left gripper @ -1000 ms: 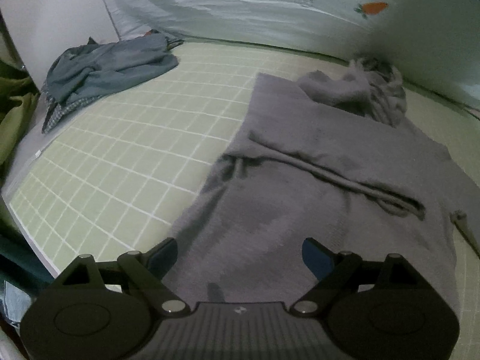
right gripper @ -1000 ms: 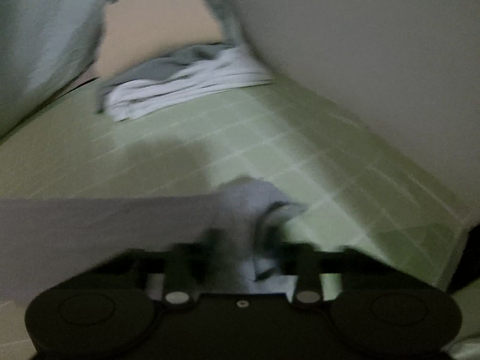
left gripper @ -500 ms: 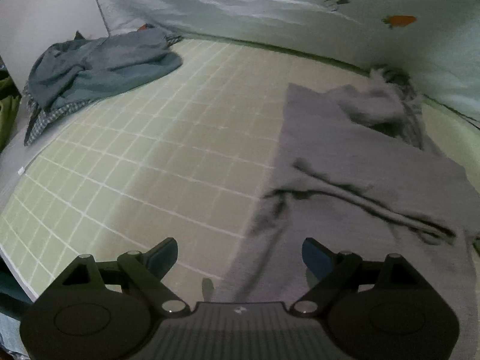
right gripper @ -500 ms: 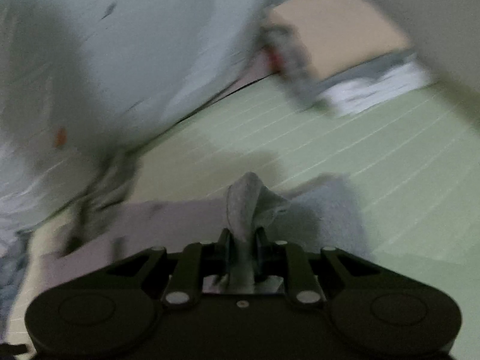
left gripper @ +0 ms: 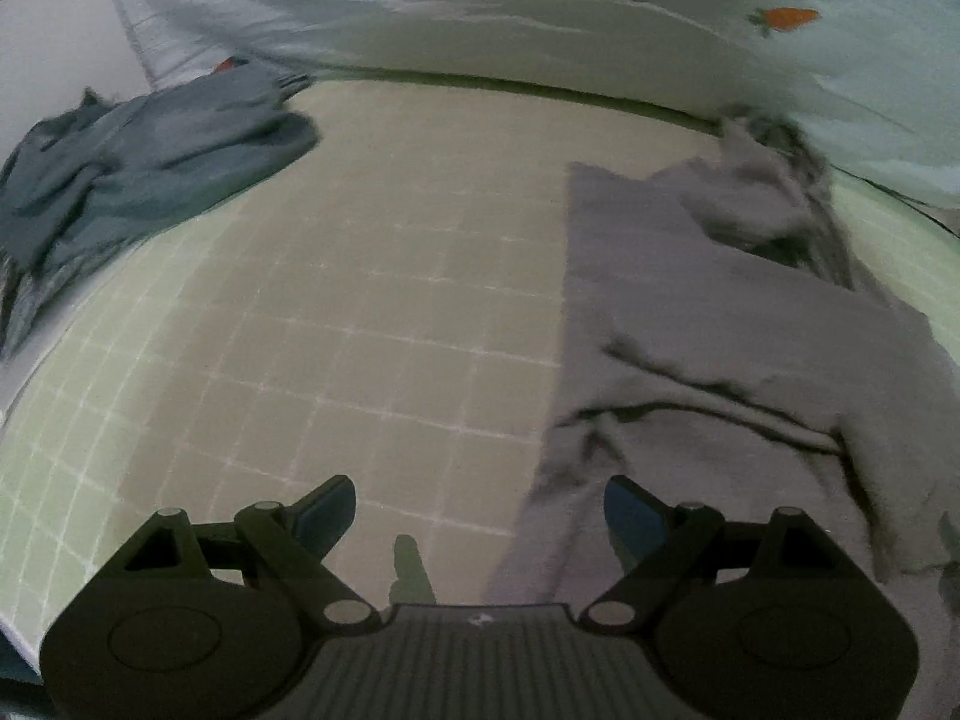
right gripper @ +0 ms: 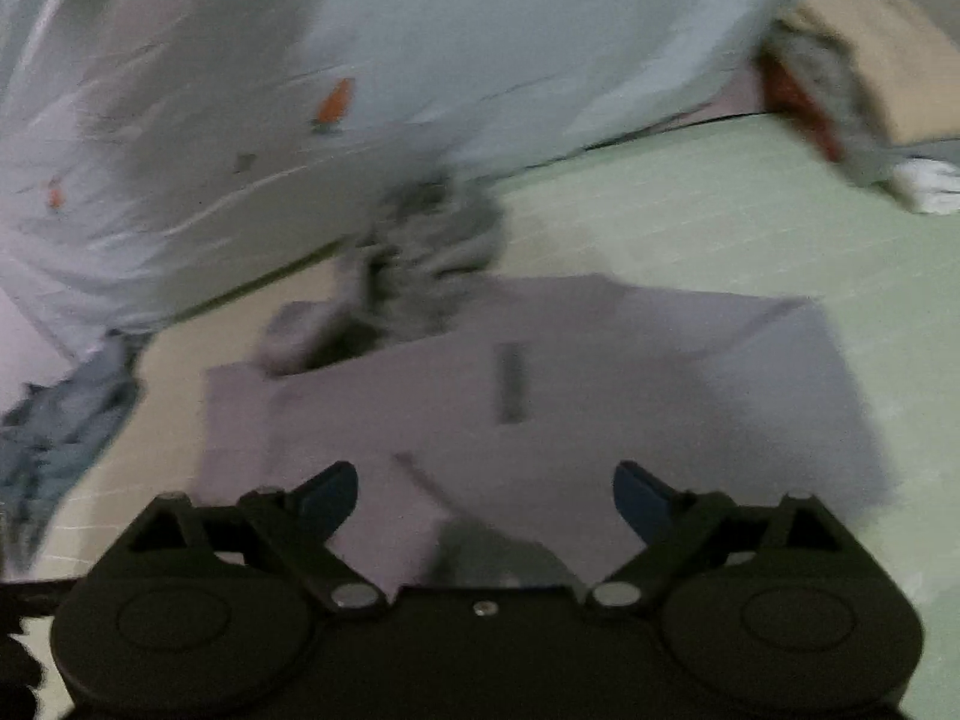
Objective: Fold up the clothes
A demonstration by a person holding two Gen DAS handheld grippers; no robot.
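A grey-purple garment (left gripper: 720, 324) lies spread on the green checked bed sheet (left gripper: 372, 276), partly folded, with creases across it. It also shows in the right wrist view (right gripper: 540, 384), blurred. My left gripper (left gripper: 480, 510) is open and empty, above the garment's left edge. My right gripper (right gripper: 486, 498) is open and empty, low over the garment's near part.
A blue-grey clothes heap (left gripper: 150, 162) lies at the far left of the bed. A crumpled grey item (right gripper: 432, 228) lies beyond the garment. A pale quilt with carrot prints (left gripper: 600, 30) lines the back. Folded clothes (right gripper: 870, 96) are stacked at the far right.
My right gripper held a corner of the garment, swung left over it and has opened and let it go. My left gripper has shifted left, off the garment's middle.
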